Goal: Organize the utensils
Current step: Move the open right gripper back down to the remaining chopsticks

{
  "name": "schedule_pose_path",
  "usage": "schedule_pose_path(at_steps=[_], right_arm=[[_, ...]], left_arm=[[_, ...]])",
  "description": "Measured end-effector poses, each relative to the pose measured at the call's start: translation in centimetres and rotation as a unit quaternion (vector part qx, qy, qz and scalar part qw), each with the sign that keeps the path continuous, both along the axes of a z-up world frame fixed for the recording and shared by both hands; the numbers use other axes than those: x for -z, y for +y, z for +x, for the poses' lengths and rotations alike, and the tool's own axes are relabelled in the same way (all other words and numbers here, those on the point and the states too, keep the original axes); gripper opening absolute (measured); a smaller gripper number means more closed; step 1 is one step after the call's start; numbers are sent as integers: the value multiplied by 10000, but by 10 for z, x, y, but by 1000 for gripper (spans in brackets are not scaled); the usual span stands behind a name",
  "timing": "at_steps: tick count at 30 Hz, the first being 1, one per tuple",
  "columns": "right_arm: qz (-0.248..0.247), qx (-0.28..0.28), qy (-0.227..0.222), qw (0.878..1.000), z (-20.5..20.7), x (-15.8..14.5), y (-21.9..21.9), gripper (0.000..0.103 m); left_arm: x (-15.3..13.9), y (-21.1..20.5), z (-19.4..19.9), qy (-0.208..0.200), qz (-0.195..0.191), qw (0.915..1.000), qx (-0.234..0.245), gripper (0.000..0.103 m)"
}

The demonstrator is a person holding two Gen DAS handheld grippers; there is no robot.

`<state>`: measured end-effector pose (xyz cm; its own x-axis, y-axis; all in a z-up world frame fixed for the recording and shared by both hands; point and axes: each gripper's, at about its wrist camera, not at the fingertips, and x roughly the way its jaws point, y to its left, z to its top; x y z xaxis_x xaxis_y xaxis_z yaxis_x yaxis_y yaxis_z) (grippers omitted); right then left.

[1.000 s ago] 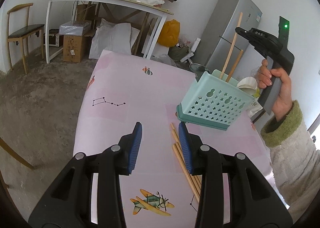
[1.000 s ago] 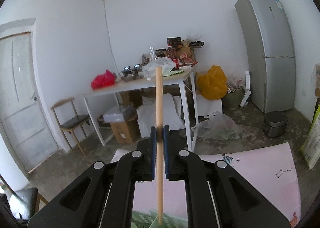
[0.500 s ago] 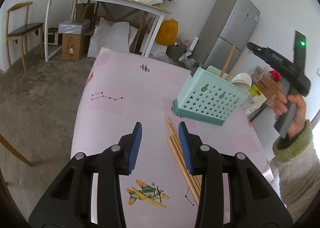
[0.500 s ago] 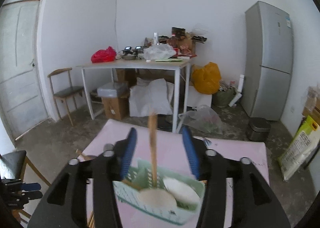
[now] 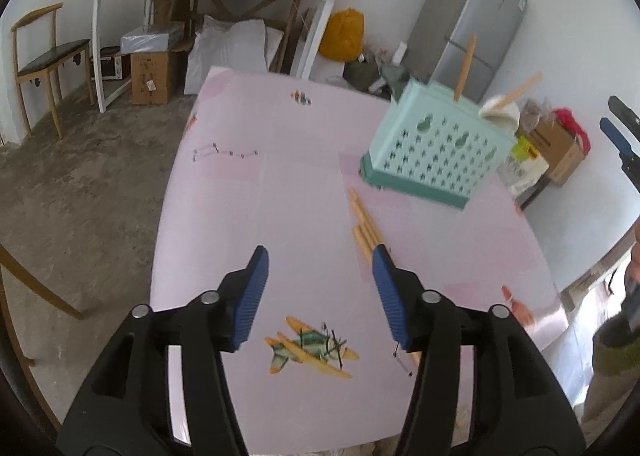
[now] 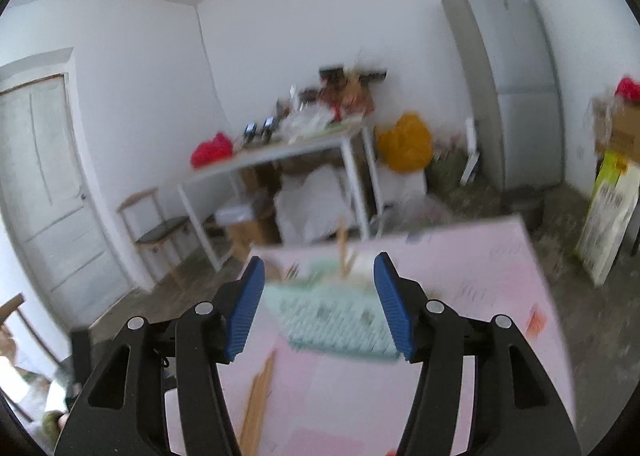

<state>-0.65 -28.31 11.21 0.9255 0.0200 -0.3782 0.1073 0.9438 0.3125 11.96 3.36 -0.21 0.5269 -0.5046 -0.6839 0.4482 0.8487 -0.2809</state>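
Left tongs (image 5: 318,292) are opening, empty, hovering over the bench (image 5: 260,196); wooden chopsticks (image 5: 362,226) are lying just ahead-right, long axis running away toward the basket (image 5: 436,152). Right tongs (image 6: 316,304) are opening, empty, farther off.

On the pink cloth-covered surface (image 5: 256,196), the perforated mint plastic basket (image 5: 436,152) stands far right; loose wooden chopsticks (image 5: 362,222) lie nearer, just beside it.

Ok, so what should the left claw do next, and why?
Probably ease the left claw to the right and down over the wooden chopsticks lying loose on the pink table. Its jaws are opening with nothing between them, and the sticks lie by its right finger, still outside the green basket.
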Motion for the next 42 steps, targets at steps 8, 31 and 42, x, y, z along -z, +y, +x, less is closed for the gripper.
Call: schedule_pose_path(at_steps=[8, 31, 42], right_arm=[[734, -397, 2363, 9681, 27, 126, 54, 55], [903, -600, 2723, 9561, 28, 145, 60, 55], [462, -689, 2682, 9598, 34, 147, 75, 49]], left_arm=[[34, -40, -17, 291, 508, 9968, 549, 55], [58, -75, -34, -61, 1278, 9890, 742, 55], [58, -53, -21, -104, 1468, 9890, 142, 55]])
